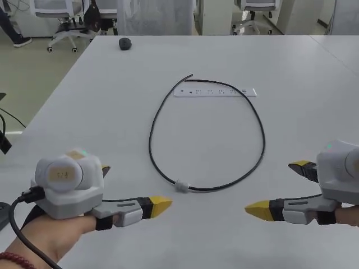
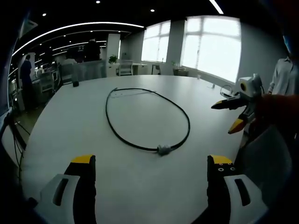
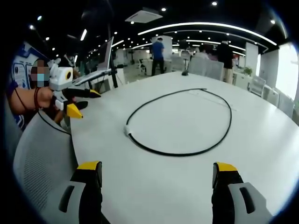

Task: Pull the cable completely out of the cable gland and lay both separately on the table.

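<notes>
Head view first: nothing's grabbed yet, so I'm at the reach-in step. The cable [image 1: 150, 140] lies in a big loop in the middle of the table [image 1: 84, 112]. The gland [image 1: 182, 185] is threaded on it at the near edge of the loop, between my two grippers but a bit farther out. My left gripper [image 1: 133, 186] and right gripper [image 1: 276, 188] both hover low with their jaws spread and nothing between them. From up here I also get the power strip [image 1: 216, 92] under the far side of the loop, and a mouse [image 1: 124, 43] way back.

Left gripper view: my jaws are wide apart and the gland [image 2: 163, 150] is almost dead ahead. The right gripper [image 2: 225, 116] shows side-on, clearly released. The head view doesn't give that angle.

Right gripper view: same deal, jaws apart, with the gland [image 3: 126, 131] ahead and to the left. The left gripper [image 3: 85, 103] is off at the table edge.

Next, I reckon one gripper pinches the gland and the other takes the cable just beside it. Which cable end is shorter is hard to tell from these angles, maybe the far ends overlap.
</notes>
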Motion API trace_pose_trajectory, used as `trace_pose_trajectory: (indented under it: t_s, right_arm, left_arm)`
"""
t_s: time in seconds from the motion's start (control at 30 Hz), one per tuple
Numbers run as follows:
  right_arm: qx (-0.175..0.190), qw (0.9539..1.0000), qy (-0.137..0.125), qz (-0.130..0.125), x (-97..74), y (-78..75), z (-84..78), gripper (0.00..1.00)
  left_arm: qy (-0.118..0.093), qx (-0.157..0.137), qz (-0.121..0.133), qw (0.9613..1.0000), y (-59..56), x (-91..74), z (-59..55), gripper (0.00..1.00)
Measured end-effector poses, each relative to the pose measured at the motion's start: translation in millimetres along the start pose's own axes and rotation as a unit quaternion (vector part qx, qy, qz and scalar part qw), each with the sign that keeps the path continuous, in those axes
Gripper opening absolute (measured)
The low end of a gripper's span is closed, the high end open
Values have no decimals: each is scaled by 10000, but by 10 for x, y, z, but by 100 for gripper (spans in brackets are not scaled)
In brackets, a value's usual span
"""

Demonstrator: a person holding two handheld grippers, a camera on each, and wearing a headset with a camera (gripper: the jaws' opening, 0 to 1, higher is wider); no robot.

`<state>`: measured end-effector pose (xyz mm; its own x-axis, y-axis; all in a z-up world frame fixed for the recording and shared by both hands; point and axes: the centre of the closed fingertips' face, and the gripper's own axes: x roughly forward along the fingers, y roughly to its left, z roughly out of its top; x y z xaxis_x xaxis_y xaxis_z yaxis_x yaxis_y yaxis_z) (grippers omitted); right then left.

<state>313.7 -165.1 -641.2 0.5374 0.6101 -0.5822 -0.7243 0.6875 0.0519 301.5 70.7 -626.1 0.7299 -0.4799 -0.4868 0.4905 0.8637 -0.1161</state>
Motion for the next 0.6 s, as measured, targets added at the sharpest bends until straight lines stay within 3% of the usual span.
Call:
trace_pose_trajectory:
  t_s: [0.6]
  right_arm:
    - [-45,10000,-14,5,-21,35,25,99]
  left_arm:
    - [-6,-3,11,10000,-2,-12,-12,100]
